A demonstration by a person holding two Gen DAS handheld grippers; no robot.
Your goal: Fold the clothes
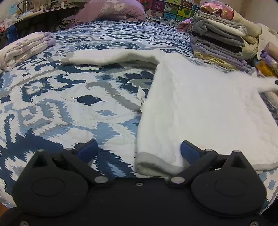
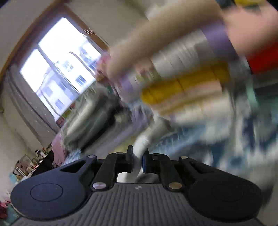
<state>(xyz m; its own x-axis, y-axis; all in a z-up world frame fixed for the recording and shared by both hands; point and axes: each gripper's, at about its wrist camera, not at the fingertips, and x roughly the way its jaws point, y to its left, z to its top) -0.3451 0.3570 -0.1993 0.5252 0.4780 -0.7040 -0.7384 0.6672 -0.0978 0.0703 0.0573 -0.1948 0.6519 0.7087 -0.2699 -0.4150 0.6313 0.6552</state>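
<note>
A white fleece sweater point(image 1: 199, 107) with a grey hem lies flat on the blue patterned bed quilt point(image 1: 60, 107). One sleeve point(image 1: 111, 58) stretches out to the left. My left gripper point(image 1: 139, 151) is open, its blue pads on either side of the hem's lower left corner point(image 1: 152, 165), low over the bed. My right gripper point(image 2: 138, 158) is shut on a strip of the white sweater point(image 2: 144, 142), lifted above the bed; this view is heavily blurred. The pulled-up white cloth also shows blurred at the right edge of the left wrist view point(image 1: 267, 85).
A stack of folded grey, black and purple clothes point(image 1: 219, 40) stands at the back right. A folded floral blanket point(image 1: 22, 50) lies at the left. A purple duvet point(image 1: 113, 10) is at the back. Blurred folded clothes point(image 2: 182, 87) and a window point(image 2: 60, 66) show in the right wrist view.
</note>
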